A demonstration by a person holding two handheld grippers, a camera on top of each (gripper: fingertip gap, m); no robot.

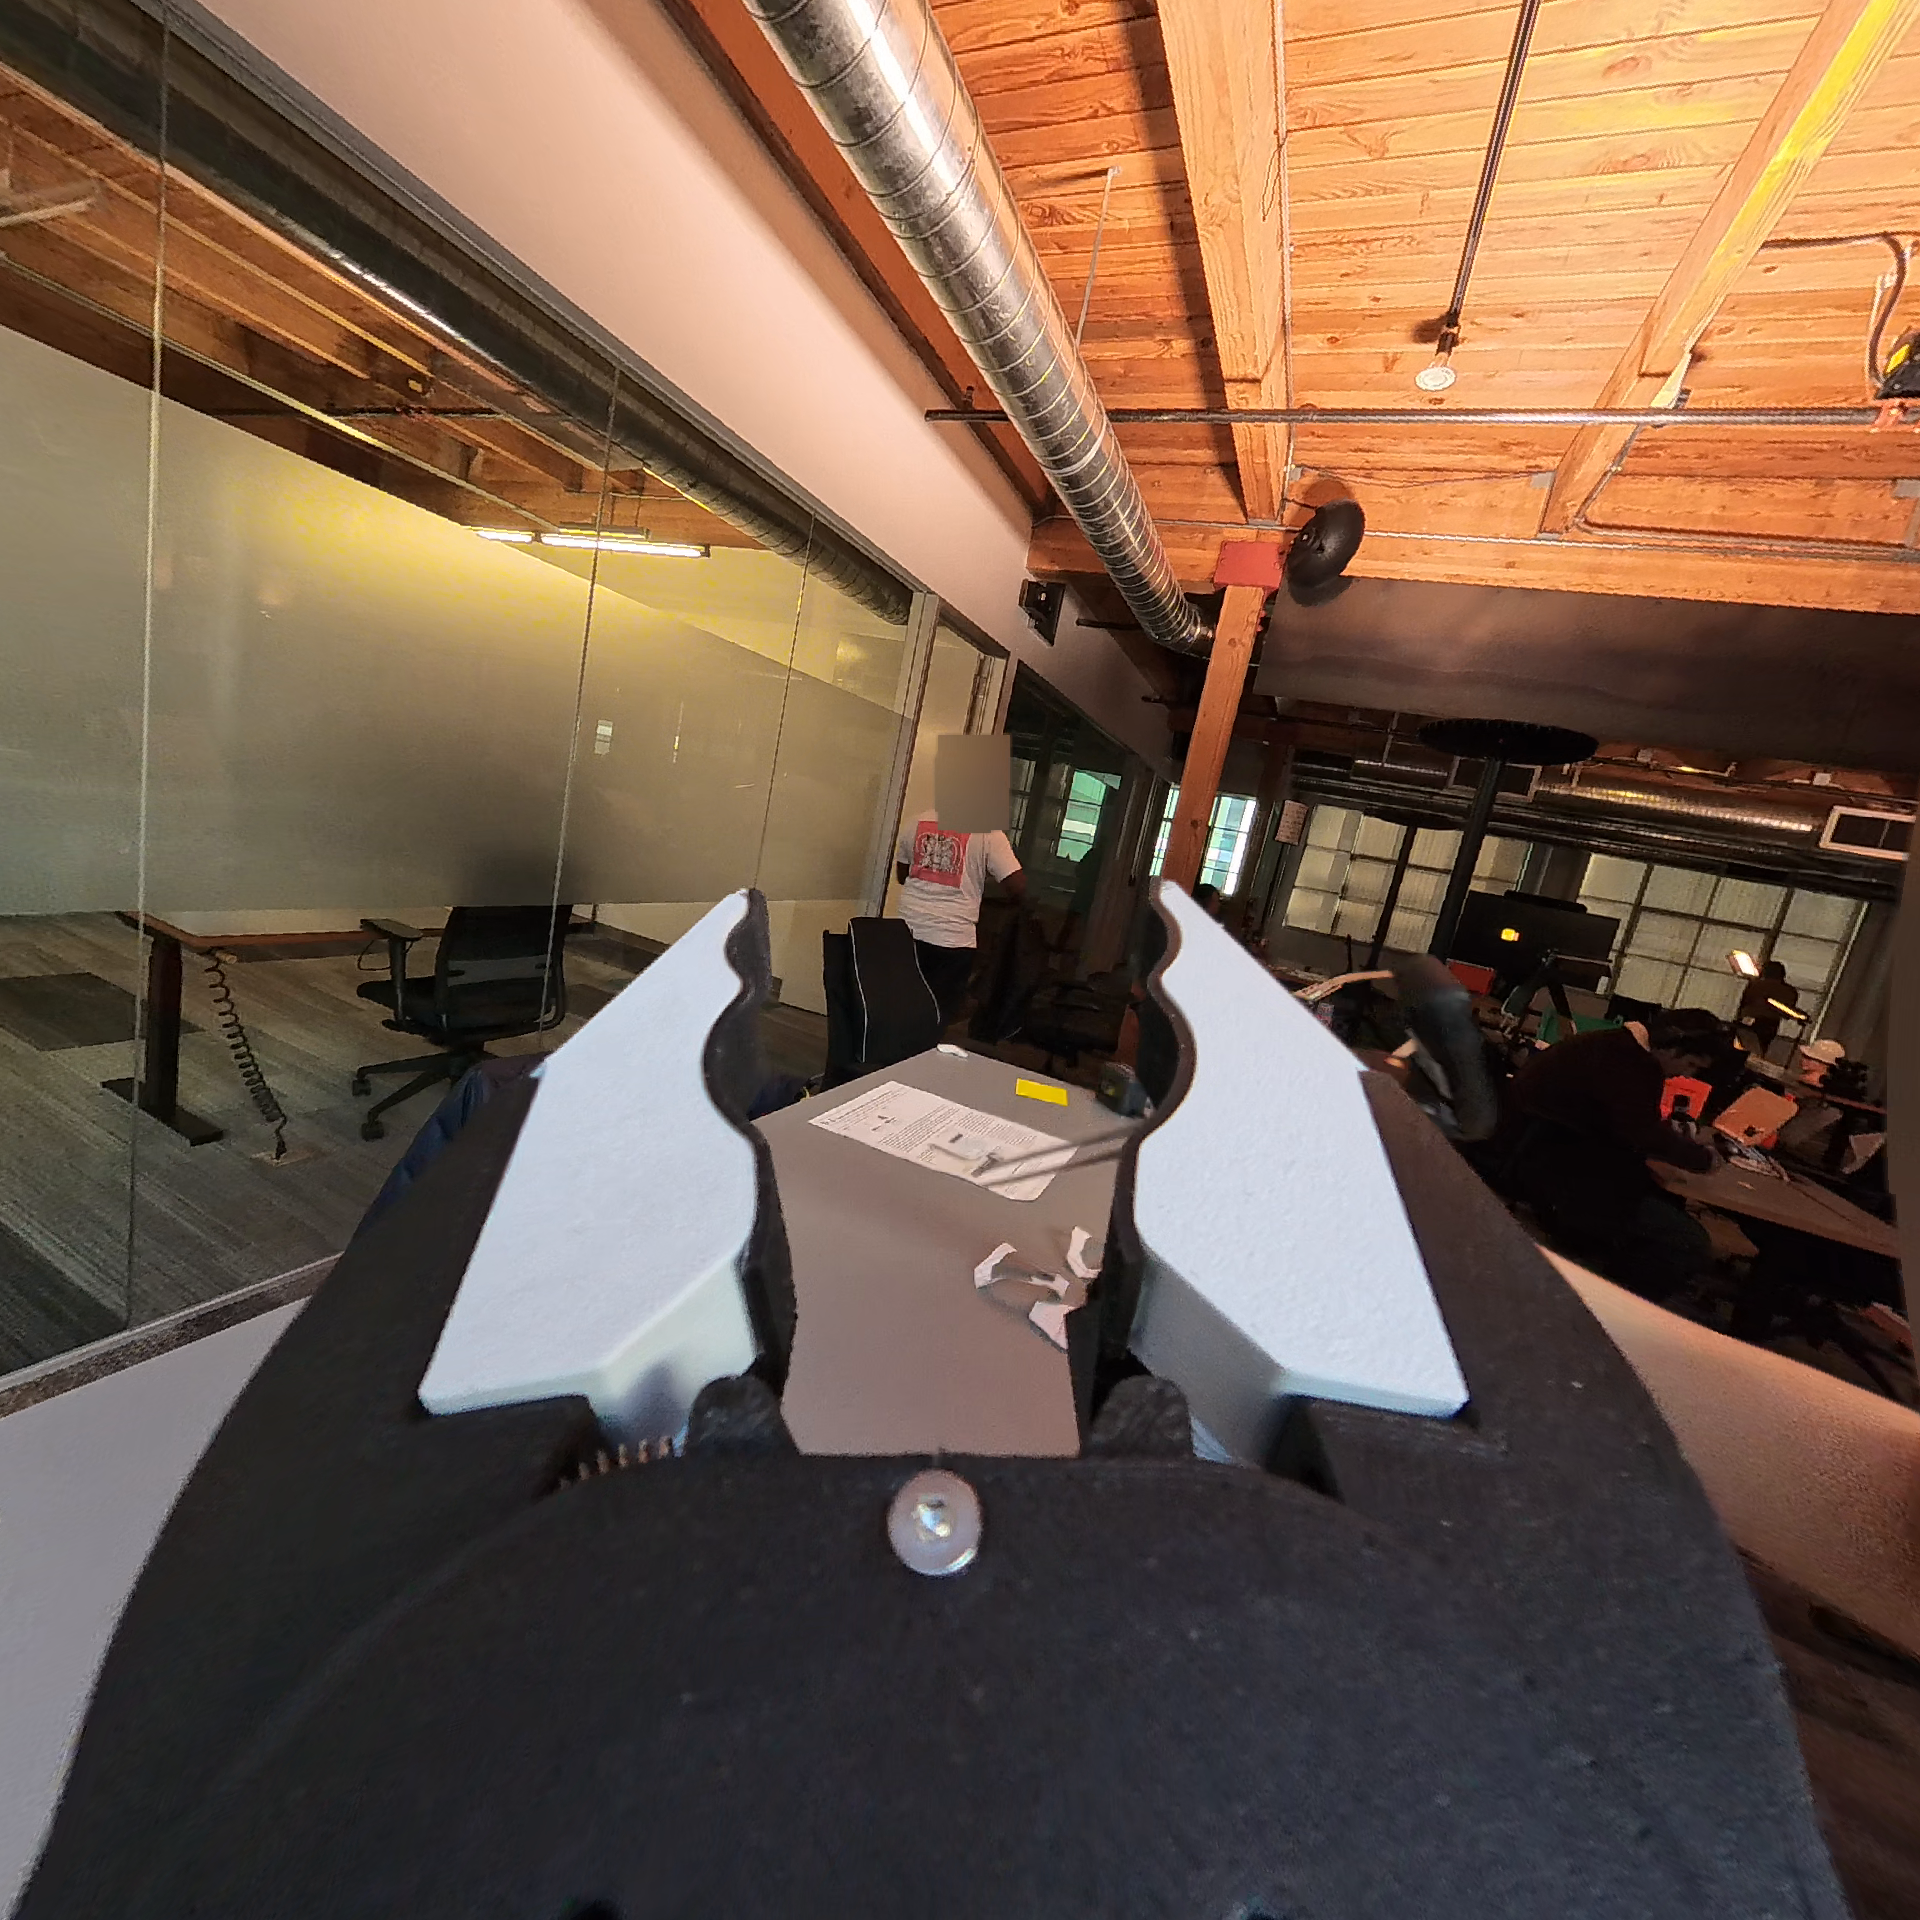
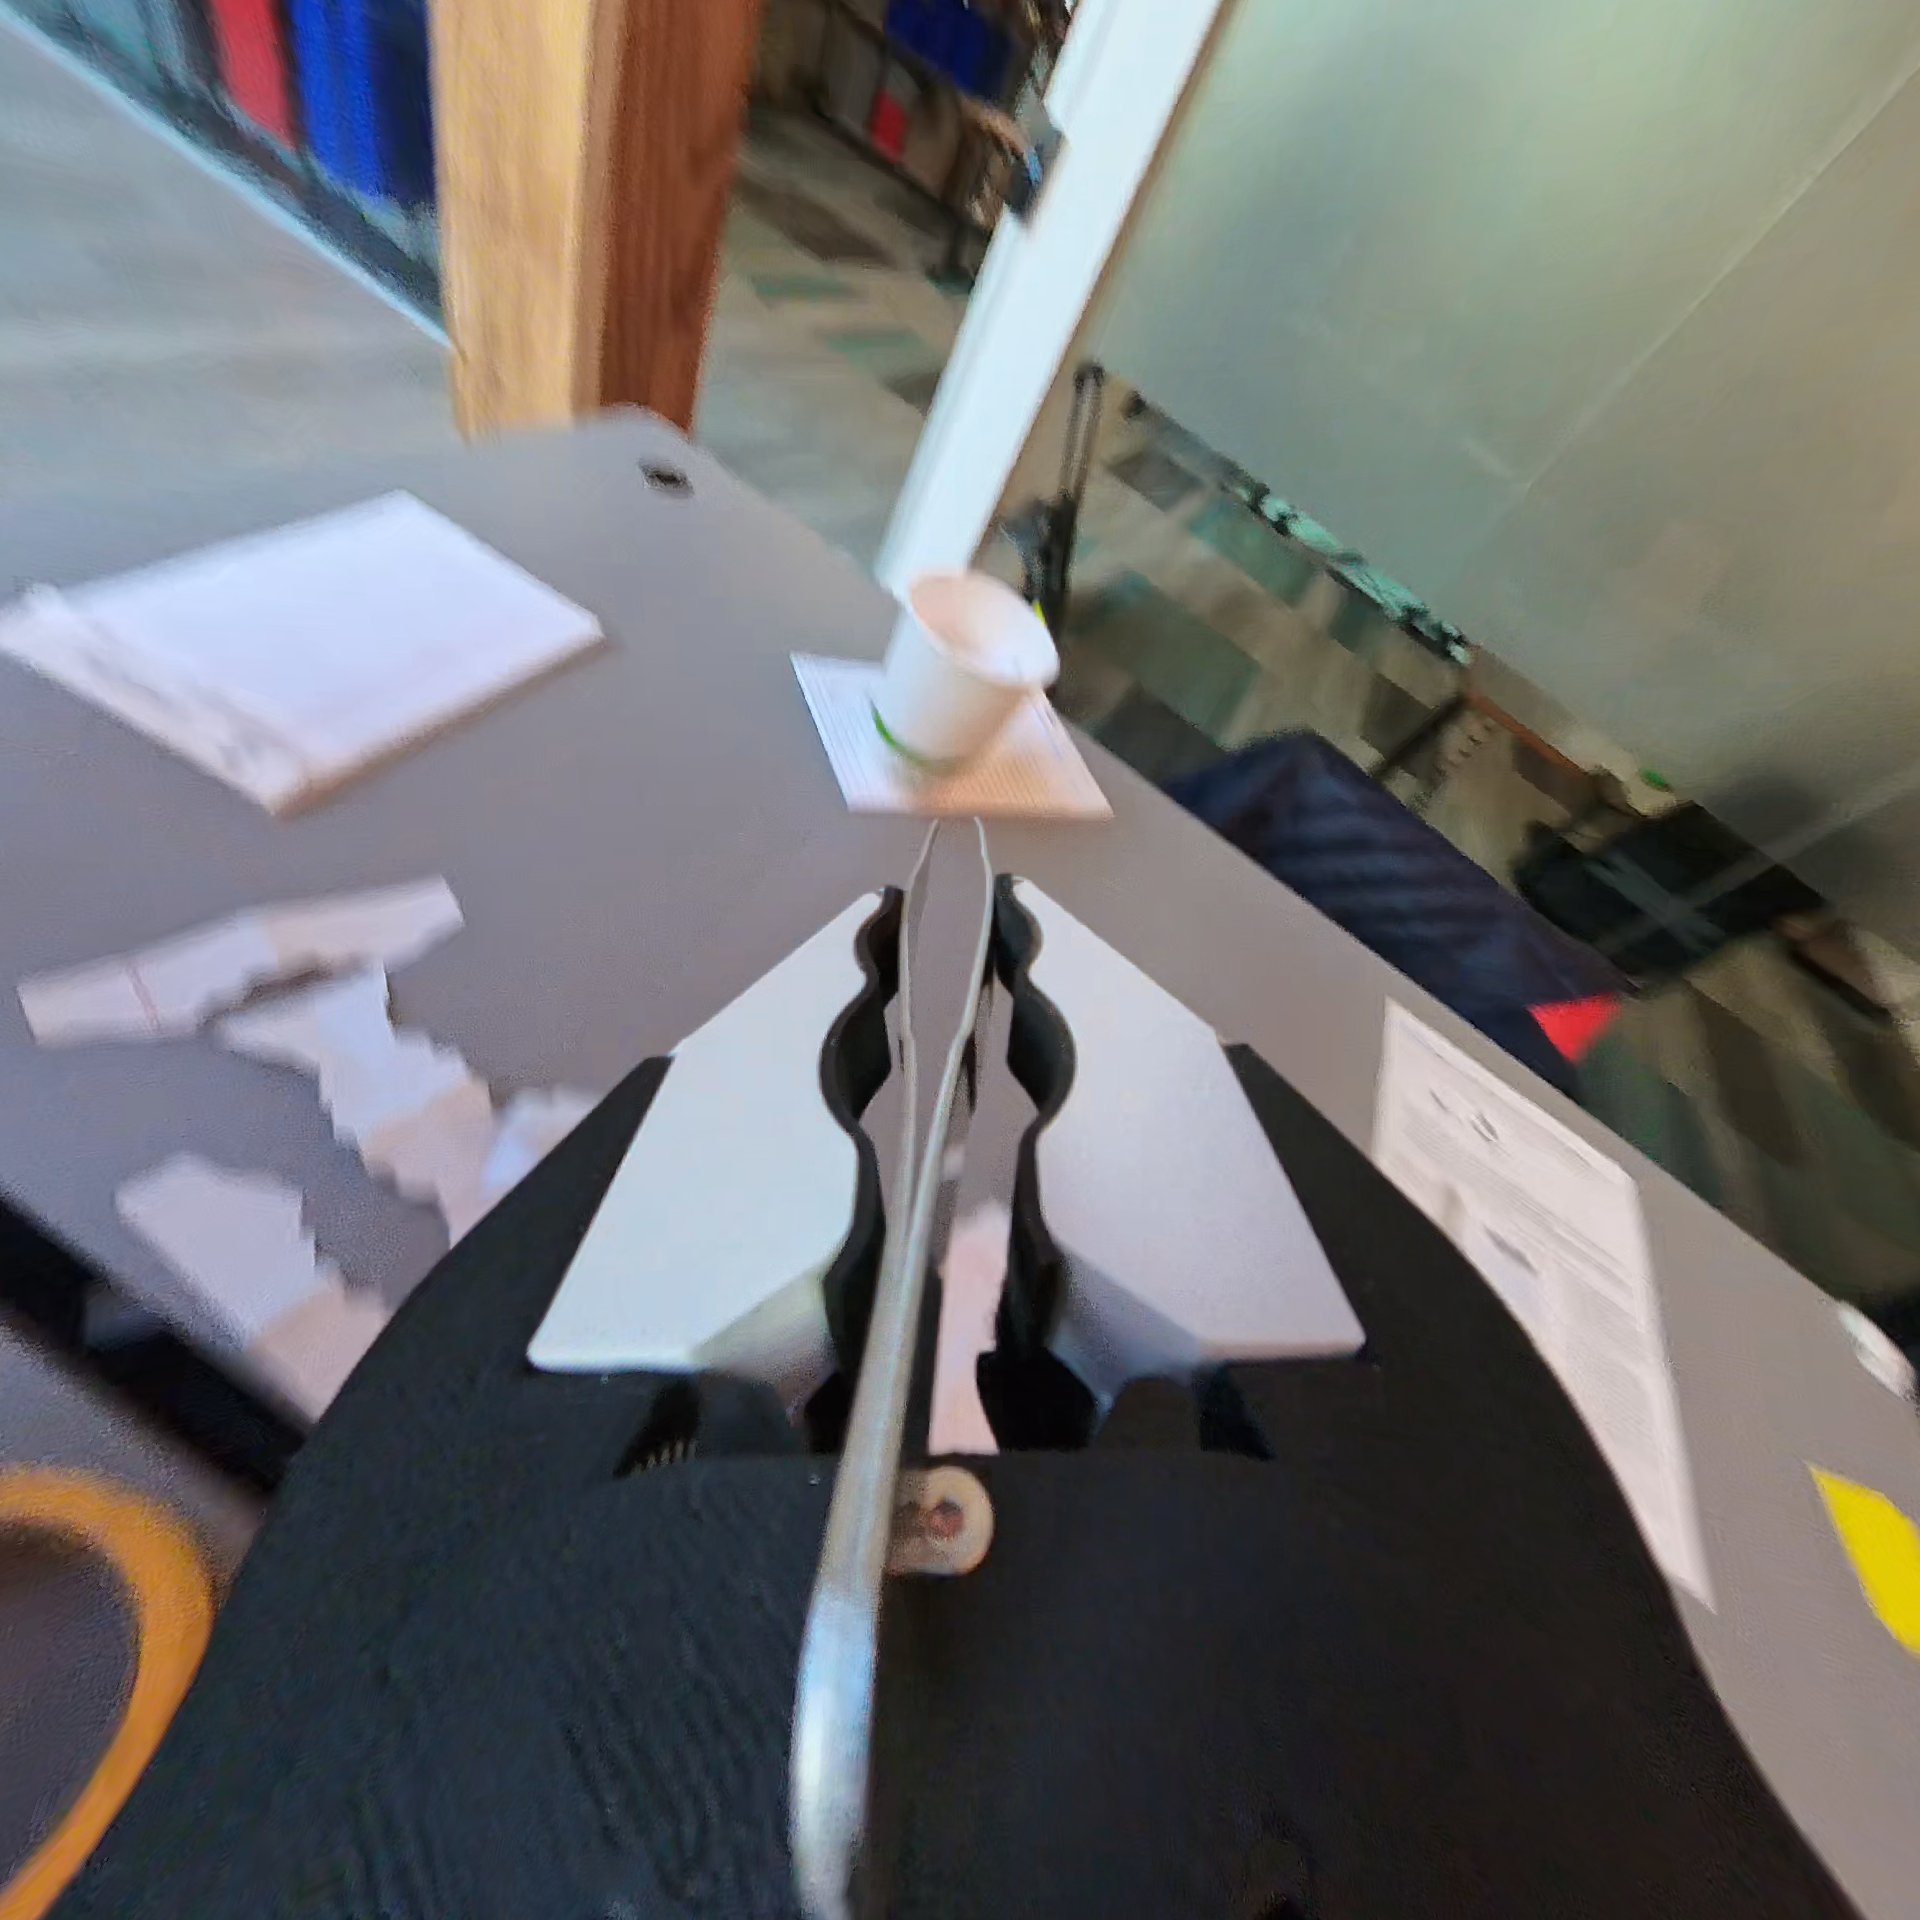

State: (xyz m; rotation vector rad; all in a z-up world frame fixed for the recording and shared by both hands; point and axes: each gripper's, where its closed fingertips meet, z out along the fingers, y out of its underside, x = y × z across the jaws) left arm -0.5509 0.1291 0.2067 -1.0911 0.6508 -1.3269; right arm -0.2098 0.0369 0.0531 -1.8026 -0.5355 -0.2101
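The left gripper [image 1: 951, 935] is raised above the grey desk [image 1: 883, 1299], its jaws wide apart and holding nothing. Below it lie torn paper scraps [image 1: 1029, 1283], with a printed sheet [image 1: 940, 1138] and a yellow note [image 1: 1041, 1089] farther off. A person [image 1: 951, 883] stands beyond the desk's far end.

The right gripper [image 2: 948, 894] has its jaws closed narrowly on metal tweezers [image 2: 914, 1195], whose tips reach past the jaws toward a white cup [image 2: 961, 675] standing on a card [image 2: 1039, 790]. The view is blurred, so the tips seem just short of the card. A notepad [image 2: 312, 644], more paper scraps and a tape roll [image 2: 156, 1621] lie to the left.
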